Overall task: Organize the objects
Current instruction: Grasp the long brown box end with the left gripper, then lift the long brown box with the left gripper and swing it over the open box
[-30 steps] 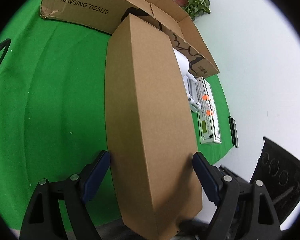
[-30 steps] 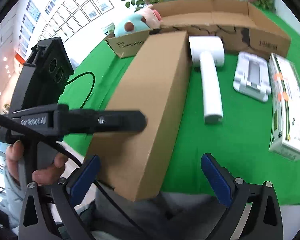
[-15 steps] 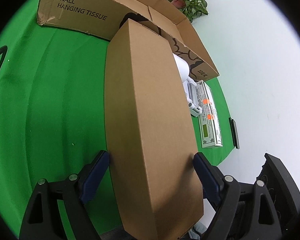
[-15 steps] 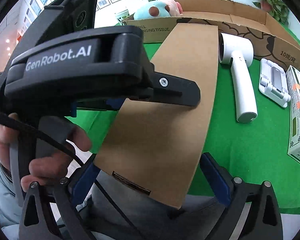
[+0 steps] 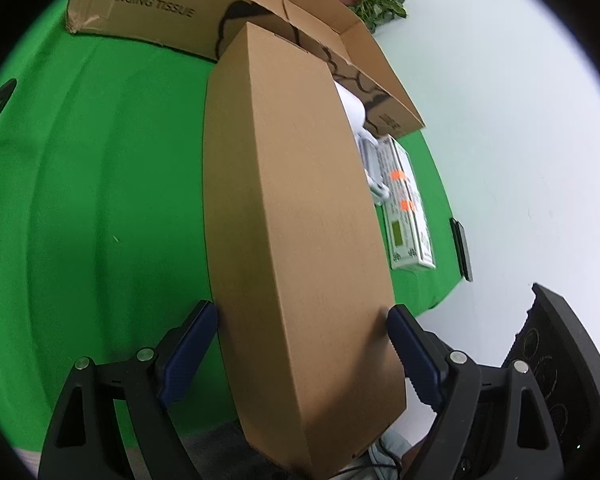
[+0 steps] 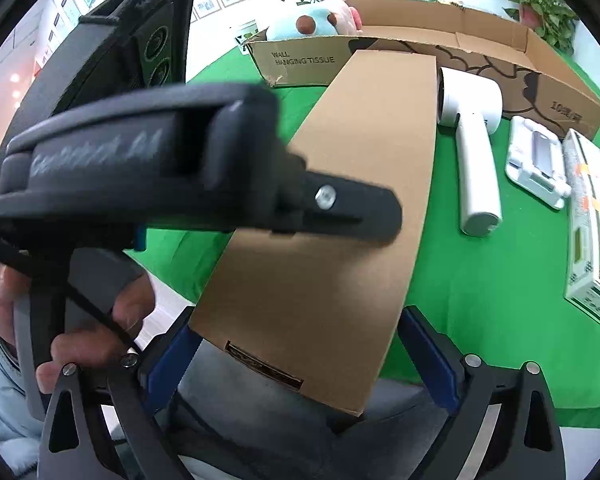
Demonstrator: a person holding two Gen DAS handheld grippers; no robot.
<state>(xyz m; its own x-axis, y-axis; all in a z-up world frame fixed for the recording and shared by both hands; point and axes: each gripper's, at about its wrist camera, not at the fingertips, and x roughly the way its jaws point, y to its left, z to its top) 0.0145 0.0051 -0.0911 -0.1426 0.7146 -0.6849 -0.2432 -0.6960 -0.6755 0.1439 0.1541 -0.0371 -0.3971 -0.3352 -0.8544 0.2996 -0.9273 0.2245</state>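
A long brown cardboard box [image 5: 292,208] lies lengthwise on the green cloth [image 5: 100,200], its near end hanging past the table edge. My left gripper [image 5: 300,312] is shut on it, with a blue pad pressed against each long side. In the right wrist view the same box [image 6: 340,200] has its near end between the blue pads of my right gripper [image 6: 296,320]. That gripper stands open, its pads close beside the box. One black finger [image 6: 352,208] of the left gripper crosses over the box top, and a person's hand [image 6: 100,320] holds its handle.
A large open carton [image 6: 480,60] marked WALL HANGING TISSUE stands at the back with a plush toy [image 6: 312,20] inside. Right of the long box lie a white handheld device [image 6: 476,168], a white stand [image 6: 536,164] and a white-green packet [image 6: 592,232]. A black phone [image 5: 462,248] lies at the table's right edge.
The right gripper has swung left and now straddles the long box's near end, where before the box lay off to its left. The left gripper kept its grip and moved slightly.
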